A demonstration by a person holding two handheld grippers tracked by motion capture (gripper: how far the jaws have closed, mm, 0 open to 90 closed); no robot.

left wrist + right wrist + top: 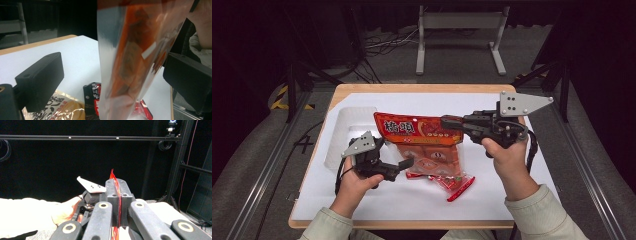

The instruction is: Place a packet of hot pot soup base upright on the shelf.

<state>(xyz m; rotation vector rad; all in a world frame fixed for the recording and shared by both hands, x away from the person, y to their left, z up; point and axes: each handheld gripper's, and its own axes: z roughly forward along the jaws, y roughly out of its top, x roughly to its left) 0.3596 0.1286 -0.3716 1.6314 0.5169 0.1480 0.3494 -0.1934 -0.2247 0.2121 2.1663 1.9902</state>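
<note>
Right hand-held gripper (447,121): jaws clamped flat on the top edge of the red snack bag (424,145), film pinched between the pads in the right gripper view (116,195). Bag held up off the white counter (362,200), hanging at a slant with its lower end near the loose packets (452,182) beneath.

Left hand-held gripper (407,162): jaws spread wide, one either side of the bag's lower part (130,62), neither pad pressing on the film; nothing gripped. Dark packet (91,100) and pale wrapped snack (62,110) lying on the counter below it.

Risks judged from this position: single narrow pinch on slick film, so likely slip or tear if pulled sideways. Swinging bag may drift out from between the open jaws before closure. Closing too low may crush contents or catch the packets underneath.
</note>
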